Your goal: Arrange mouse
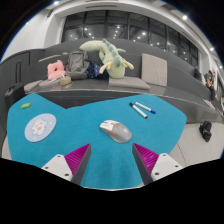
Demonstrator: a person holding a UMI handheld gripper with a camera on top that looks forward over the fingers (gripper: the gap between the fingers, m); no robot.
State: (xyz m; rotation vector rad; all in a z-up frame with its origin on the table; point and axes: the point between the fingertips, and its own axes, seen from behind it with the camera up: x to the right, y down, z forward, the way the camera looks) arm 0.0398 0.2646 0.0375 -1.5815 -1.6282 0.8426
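From the gripper view, the mouse (116,131) sits on the teal mat (60,150), just ahead of the tongs (111,160) and slightly off their centre line, angled across the approach. The risk I see: closing in from here, one finger could catch the mouse's rounded shell before the other and shove or spin it across the smooth mat instead of gripping it. Two pens (142,108) lie beyond the mouse, near enough that a pushed mouse might knock them. A round disc (40,127) rests well to the side of the mouse, out of harm's way. The tongs are spread wide, pink pads (75,158) facing inward, holding nothing and touching nothing. The worktop (178,140) edge shows pale beyond the mat.
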